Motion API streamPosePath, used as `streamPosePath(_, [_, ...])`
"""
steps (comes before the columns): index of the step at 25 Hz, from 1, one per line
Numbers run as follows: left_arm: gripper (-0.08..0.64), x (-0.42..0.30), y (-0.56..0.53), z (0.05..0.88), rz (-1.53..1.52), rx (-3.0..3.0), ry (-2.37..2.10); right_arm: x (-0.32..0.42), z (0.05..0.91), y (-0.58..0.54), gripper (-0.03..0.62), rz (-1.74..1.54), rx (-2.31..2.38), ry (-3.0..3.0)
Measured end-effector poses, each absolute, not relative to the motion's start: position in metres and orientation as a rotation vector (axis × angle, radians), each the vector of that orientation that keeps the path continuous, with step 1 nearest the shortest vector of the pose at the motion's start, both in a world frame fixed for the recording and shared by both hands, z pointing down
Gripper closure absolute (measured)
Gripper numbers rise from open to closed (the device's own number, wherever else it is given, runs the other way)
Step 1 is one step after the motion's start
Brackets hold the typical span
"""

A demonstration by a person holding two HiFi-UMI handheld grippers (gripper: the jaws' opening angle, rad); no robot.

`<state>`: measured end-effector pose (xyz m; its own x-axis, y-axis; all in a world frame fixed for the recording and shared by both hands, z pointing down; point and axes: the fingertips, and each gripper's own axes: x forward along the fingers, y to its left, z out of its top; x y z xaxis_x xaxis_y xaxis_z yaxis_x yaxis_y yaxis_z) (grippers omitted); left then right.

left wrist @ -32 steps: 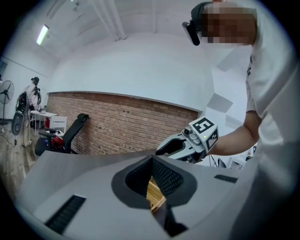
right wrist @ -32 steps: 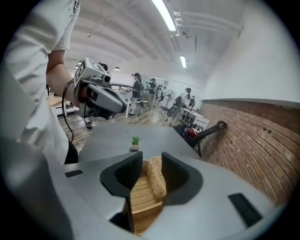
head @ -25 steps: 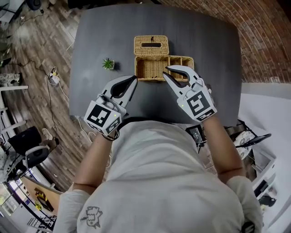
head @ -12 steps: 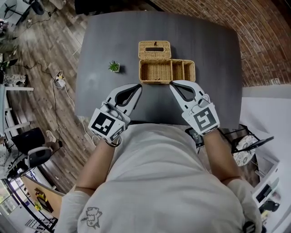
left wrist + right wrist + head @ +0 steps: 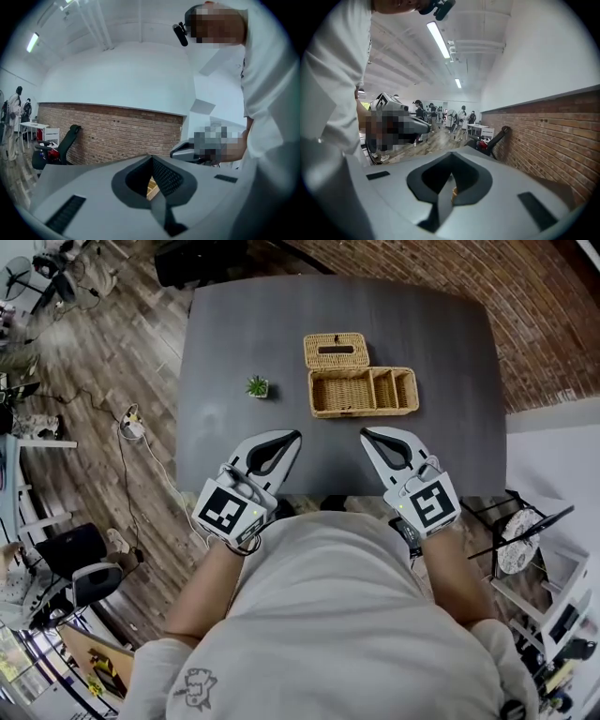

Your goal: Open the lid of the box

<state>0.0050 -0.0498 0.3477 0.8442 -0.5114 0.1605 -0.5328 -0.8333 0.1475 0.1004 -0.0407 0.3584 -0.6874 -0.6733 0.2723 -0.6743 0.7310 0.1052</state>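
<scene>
The wicker box [image 5: 364, 392] stands open on the dark table [image 5: 244, 324], showing its compartments. Its wicker lid [image 5: 336, 350] with a slot lies flat just behind it, at its left end. My left gripper [image 5: 294, 435] and right gripper [image 5: 365, 433] hover over the table's near edge, both pointing toward the box and well short of it. Both are shut with nothing between the jaws. In the left gripper view the tips meet [image 5: 152, 156] and a sliver of wicker [image 5: 152, 188] shows through the gap below. The right gripper view shows its tips closed [image 5: 451, 152] too.
A small potted plant [image 5: 257, 386] sits on the table left of the box. A brick wall [image 5: 525, 306] runs along the table's right side. Cables and a power strip [image 5: 133, 426] lie on the wooden floor at left, with an office chair [image 5: 75, 563] further back.
Both grippers have drawn back from the box toward the table's near edge. The right gripper's jaws, slightly apart by the box earlier, have closed. The box and lid stay put.
</scene>
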Motion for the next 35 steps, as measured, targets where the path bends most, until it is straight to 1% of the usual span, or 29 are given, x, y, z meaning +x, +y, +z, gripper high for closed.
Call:
streamPosePath(11, [0.549,-0.083,0.001,0.332,0.172,2.905,-0.716,0.030,0.341,0.006,0.588,-0.047,1.220,-2.580])
streamPosePath(18, [0.549,-0.108,0.028,0.327,0.143,2.928,-0.669,0.017,0.333,0.044,0.588,-0.054,1.290,-2.541])
streamPosePath(25, [0.549,-0.112,0.055,0.316,0.108,2.921,-0.736,0.016,0.322,0.065,0.588,-0.131,1.224,-2.551])
streamPosePath(31, [0.549,-0.090,0.077,0.310,0.079,2.909,-0.796,0.037,0.319,0.090,0.588,-0.118,1.179,-2.605])
streamPosePath(35, [0.549,-0.063,0.100,0.323,0.107,2.896,-0.807,0.054,0.322,0.116,0.588,-0.134,1.126,-2.629])
